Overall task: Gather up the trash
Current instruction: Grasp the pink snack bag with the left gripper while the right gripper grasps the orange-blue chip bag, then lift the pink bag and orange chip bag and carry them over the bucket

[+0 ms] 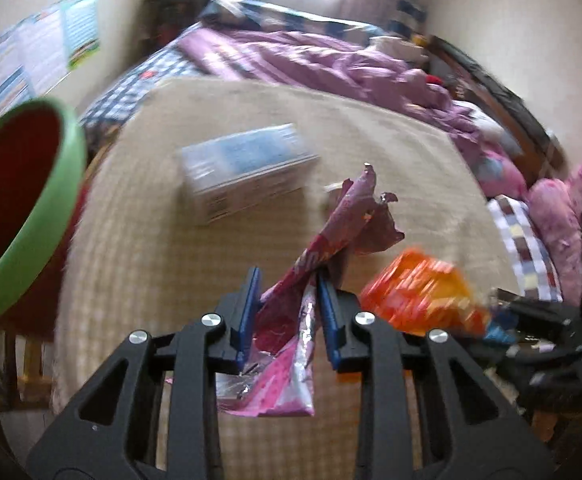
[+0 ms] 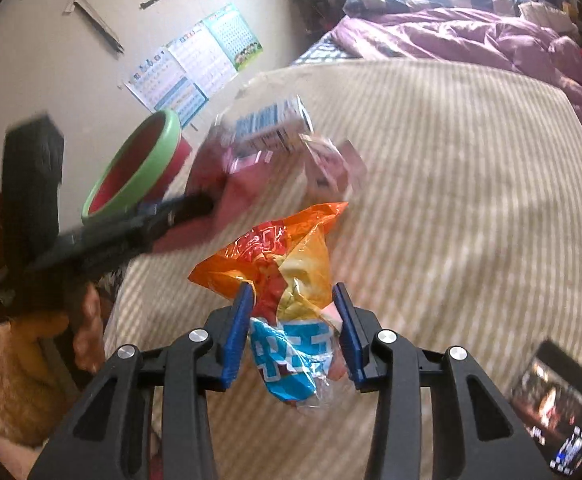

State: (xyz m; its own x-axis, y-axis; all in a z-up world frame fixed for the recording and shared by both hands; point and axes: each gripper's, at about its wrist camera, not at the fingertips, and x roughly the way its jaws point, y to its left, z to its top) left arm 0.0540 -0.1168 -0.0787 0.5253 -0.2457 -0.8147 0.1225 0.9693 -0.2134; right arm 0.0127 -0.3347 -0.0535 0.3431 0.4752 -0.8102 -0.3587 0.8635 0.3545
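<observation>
Blue fingers (image 1: pixel 328 308) of the left gripper (image 1: pixel 289 280) pinch a pink wrapper (image 1: pixel 331 236); the right gripper (image 2: pixel 293 300) holds an orange bag (image 2: pixel 287 264).

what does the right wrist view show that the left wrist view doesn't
Only the right wrist view shows the hand holding the left tongs, metal strips on the wall and a lit screen.

Only the left wrist view shows the pink wrapper sharply, gripped in the left tongs.

Both show the green-rimmed bin, the orange snack bag in the right tongs, the blue-white box and the beige mat.
</observation>
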